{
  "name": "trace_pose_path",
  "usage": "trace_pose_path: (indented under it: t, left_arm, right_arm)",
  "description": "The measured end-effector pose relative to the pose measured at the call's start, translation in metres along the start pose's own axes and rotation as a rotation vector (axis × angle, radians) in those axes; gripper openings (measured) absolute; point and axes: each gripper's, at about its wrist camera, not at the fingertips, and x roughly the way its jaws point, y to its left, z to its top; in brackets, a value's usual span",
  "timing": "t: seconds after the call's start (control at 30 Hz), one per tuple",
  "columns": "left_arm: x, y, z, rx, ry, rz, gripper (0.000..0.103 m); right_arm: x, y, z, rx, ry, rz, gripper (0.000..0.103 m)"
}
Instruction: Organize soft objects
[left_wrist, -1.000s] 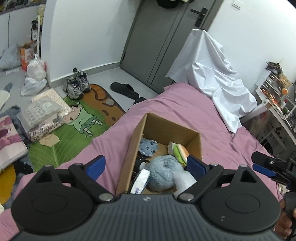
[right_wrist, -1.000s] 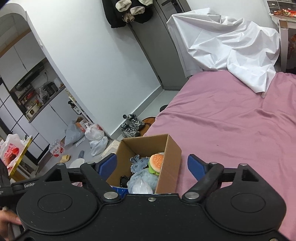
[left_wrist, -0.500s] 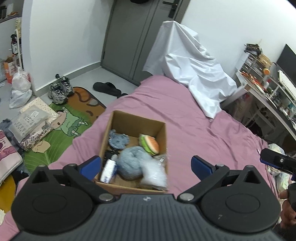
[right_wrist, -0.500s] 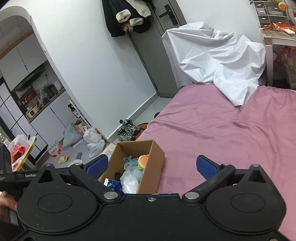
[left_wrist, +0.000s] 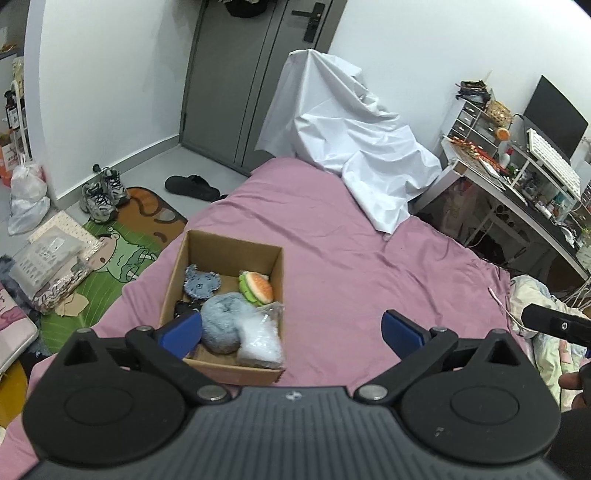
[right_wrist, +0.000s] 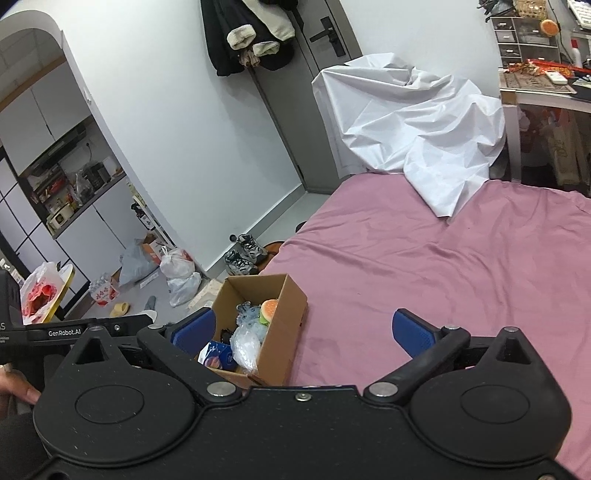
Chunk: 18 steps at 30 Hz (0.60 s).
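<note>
At your twelve o'clock a white sheet (left_wrist: 354, 147), grey door (left_wrist: 243, 74) at eleven, sneakers (left_wrist: 101, 195) at ten, cluttered desk (left_wrist: 517, 177) at two.

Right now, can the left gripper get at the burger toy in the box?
Probably yes: the left gripper is open and empty, the cardboard box has no lid, and the burger toy lies uncovered on top.
</note>
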Motion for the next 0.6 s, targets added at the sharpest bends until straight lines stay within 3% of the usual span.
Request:
trace_pose_path:
  t: [0.6]
  left_arm:
    - [-0.038,-0.042,-0.01,0.072,-0.025,-0.008,0.103]
  right_arm:
    - [-0.038,0.009,-0.004,0.016,0.046,-0.004,0.103]
